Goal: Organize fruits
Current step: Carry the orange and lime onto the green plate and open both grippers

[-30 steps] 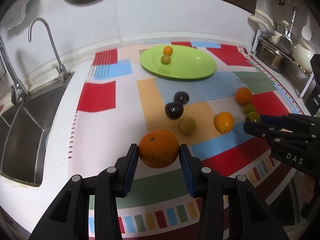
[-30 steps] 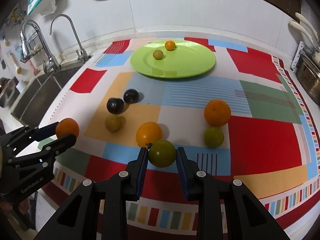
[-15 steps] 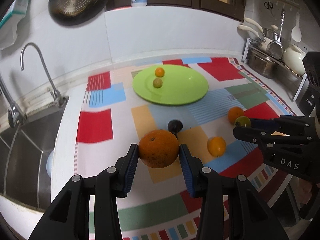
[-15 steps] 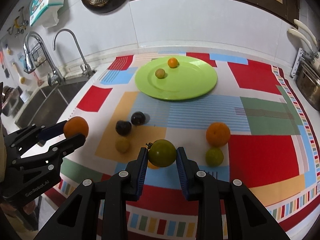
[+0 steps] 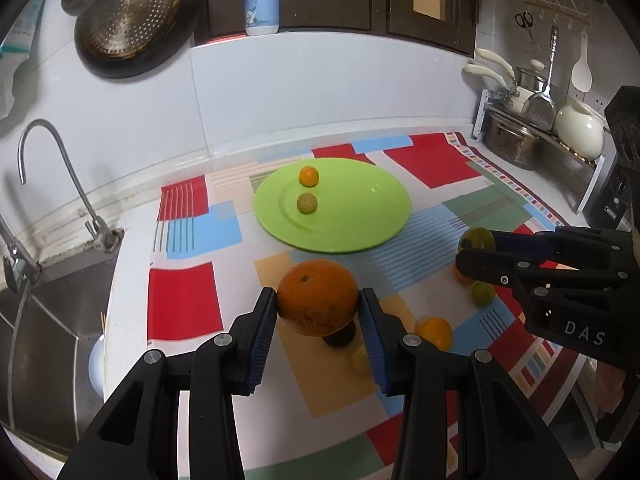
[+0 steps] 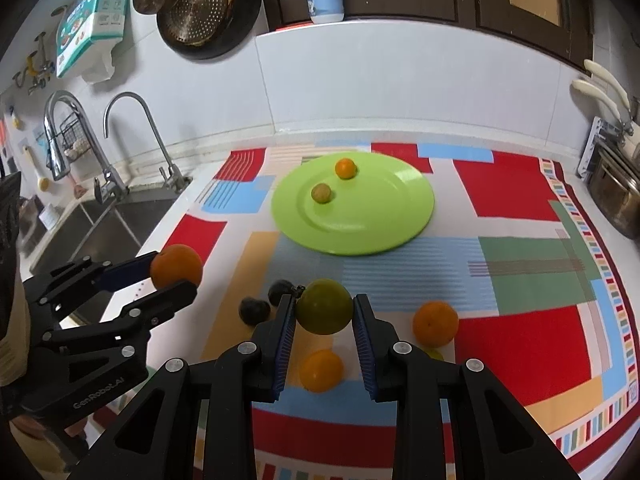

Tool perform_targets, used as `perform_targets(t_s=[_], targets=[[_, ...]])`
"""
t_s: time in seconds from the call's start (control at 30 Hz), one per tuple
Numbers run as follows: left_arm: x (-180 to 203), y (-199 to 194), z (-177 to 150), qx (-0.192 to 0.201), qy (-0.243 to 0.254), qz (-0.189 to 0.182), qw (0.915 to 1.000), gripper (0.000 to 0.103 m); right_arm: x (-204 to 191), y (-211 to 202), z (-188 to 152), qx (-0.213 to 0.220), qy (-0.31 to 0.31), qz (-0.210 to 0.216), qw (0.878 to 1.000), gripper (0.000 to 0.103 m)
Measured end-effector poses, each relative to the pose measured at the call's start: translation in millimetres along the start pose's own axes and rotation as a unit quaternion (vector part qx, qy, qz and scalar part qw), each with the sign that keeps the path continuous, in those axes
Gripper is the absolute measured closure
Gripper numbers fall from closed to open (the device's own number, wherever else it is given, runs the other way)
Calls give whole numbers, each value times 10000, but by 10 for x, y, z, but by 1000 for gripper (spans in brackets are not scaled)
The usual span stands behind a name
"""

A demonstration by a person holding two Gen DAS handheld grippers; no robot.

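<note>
Kitchen walls with a hanging strainer [image 5: 132,32] and a tap [image 5: 60,184] stand behind the worktop [image 6: 520,184], which wears a bright patchwork cloth, and the green plate [image 5: 360,216] sits on it near the back wall. Two small fruits already lie on the plate: a little orange one [image 5: 309,176] and a little greenish one [image 5: 307,203]. The left tool [image 5: 318,308] is clamped on a big orange [image 5: 318,298], held up in the air in front of the plate, on its sink side. The right tool [image 6: 324,312] is clamped on a green fruit [image 6: 325,306], also up in the air in front of the plate. More fruit waits on the cloth in front of the plate: two dark plums [image 6: 264,302], an orange [image 6: 435,323], a yellow-orange fruit [image 6: 321,370] and a small green one [image 5: 483,293]. The step now looks like carrying both fruits to the plate. To do it well, keep each tool squeezed just enough so the round fruit does not slip or get squashed. Bring the fruits low over a bare part of the plate, away from the two small ones, so nothing gets bumped. Let go only when each fruit touches the plate, because round fruit may roll off the rim. Keep the two tools apart so they do not knock together.
</note>
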State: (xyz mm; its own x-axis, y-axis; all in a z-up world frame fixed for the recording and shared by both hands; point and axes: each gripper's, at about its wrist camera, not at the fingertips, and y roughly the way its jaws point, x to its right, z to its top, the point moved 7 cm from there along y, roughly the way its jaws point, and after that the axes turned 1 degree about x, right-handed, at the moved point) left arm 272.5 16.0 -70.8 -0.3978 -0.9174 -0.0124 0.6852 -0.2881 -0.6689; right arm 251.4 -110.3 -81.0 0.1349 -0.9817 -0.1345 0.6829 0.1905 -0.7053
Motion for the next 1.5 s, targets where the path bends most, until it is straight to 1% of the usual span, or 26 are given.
perform_targets(t_s=[0.33, 0.47, 0.8, 1.17, 1.5], targets=[[42, 158, 255, 59, -28, 67, 10000, 62, 118, 95, 281, 77, -166, 102, 9998, 73], [49, 252, 397, 91, -33, 131, 9999, 62, 194, 160, 429, 109, -247, 164, 9995, 73], [28, 533, 796, 120, -29, 150, 9998, 62, 357, 350, 847, 181, -447, 286, 9984, 73], [-82, 960, 1111, -7, 20, 162, 9999, 62, 510, 791, 1218, 22, -645, 350, 9973, 73], [-210, 1474, 1167, -343, -12, 97, 9994, 62, 638, 1314, 1371, -239, -719, 330, 9966, 73]])
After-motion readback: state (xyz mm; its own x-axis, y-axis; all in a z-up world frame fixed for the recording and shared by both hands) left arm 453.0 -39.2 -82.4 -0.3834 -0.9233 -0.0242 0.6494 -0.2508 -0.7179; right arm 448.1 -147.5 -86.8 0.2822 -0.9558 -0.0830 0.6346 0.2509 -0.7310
